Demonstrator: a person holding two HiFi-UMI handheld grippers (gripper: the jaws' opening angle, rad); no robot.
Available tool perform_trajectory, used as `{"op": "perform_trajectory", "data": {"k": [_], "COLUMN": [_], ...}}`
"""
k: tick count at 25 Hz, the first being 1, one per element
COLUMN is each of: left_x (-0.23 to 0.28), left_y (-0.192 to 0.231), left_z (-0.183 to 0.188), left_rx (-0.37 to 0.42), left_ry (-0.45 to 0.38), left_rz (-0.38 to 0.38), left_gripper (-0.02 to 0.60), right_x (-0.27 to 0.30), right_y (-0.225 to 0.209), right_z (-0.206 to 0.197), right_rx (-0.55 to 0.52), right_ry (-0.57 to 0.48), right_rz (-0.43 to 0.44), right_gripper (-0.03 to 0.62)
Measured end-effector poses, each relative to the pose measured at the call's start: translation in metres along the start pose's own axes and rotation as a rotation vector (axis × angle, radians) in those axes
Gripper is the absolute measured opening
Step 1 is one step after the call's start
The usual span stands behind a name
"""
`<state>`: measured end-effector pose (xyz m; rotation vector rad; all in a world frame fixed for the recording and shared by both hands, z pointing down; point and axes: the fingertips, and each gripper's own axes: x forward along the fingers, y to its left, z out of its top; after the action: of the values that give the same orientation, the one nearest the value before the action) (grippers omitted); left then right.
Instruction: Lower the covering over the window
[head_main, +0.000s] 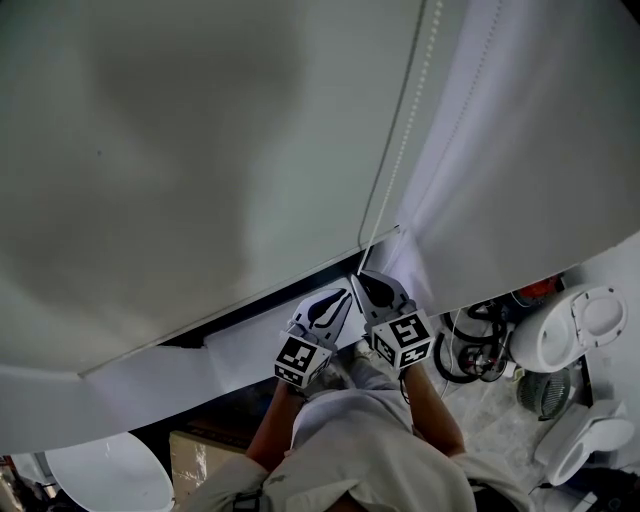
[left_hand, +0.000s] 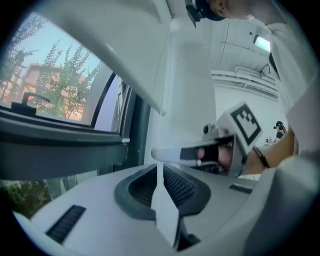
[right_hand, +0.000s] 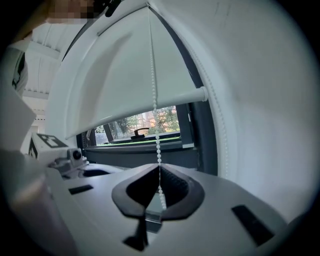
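Note:
A white roller blind (head_main: 200, 150) covers most of the window; its bottom bar (right_hand: 200, 94) hangs just above the pane (right_hand: 135, 125). A white bead chain (head_main: 405, 140) runs down the blind's right side. My right gripper (head_main: 364, 278) is shut on the bead chain (right_hand: 154, 100), which passes straight between its jaws (right_hand: 159, 167). My left gripper (head_main: 343, 294) sits close to the right one's left, at the same height. Its jaws (left_hand: 160, 164) stand a narrow slit apart, and I see no chain in the slit. The right gripper (left_hand: 220, 150) shows just beyond them.
A dark window frame (left_hand: 60, 145) and a white sill (head_main: 240, 345) lie under the grippers. White fabric or wall (head_main: 520, 150) stands right of the chain. Down on the floor are white rounded objects (head_main: 570, 330), coiled cables (head_main: 470, 350) and a cardboard box (head_main: 200, 450).

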<state>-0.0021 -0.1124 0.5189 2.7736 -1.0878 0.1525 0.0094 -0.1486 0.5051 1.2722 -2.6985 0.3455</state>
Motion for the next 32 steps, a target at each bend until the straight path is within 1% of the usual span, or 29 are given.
{"op": "perform_trajectory", "data": {"k": [2,5,7,10,13,16,17,19,23,28,32], "left_x": [-0.005,-0.011,-0.01,-0.003,0.005,0.015,0.018,0.022,0.023,0.026,0.029], "left_y": [-0.003,-0.008,-0.01,-0.01,-0.005,-0.001,0.0,0.0,0.0,0.0,-0.001], "left_z": [0.024,0.056,0.07,0.08,0.08,0.076,0.074,0.071,0.07,0.068,0.062], "left_rx": [0.009,0.013,0.028,0.048,0.052,0.072,0.081,0.087,0.07,0.073,0.082], "left_ry": [-0.048,-0.11,-0.129,-0.13,-0.118,-0.097,-0.087,-0.079,-0.094,-0.099,-0.073], "left_rz": [-0.011,-0.032,-0.033,-0.027,-0.008,0.015,0.023,0.032,0.03,0.033,0.033], "left_gripper": [0.039,0.074,0.08,0.081,0.081,0.08,0.065,0.017,0.014,0.012,0.012], "right_x": [0.0,0.0,0.0,0.0,0.001,0.002,0.003,0.003,0.002,0.002,0.003], "right_y": [0.0,0.002,0.003,0.004,0.007,0.013,0.014,0.015,0.012,0.01,0.007], "right_z": [-0.007,-0.017,-0.022,-0.024,-0.023,-0.022,-0.022,-0.021,-0.023,-0.024,-0.03], "right_rx": [0.006,0.014,0.019,0.021,0.018,0.018,0.017,0.018,0.017,0.022,0.012], "right_ry": [0.014,0.036,0.041,0.038,0.038,0.036,0.036,0.034,0.036,0.042,0.068], "right_rz": [0.002,0.007,0.009,0.01,0.012,0.019,0.02,0.021,0.02,0.021,0.016], "right_gripper": [0.0,0.0,0.0,0.0,0.0,0.0,0.0,0.0,0.0,0.0,0.0]}}
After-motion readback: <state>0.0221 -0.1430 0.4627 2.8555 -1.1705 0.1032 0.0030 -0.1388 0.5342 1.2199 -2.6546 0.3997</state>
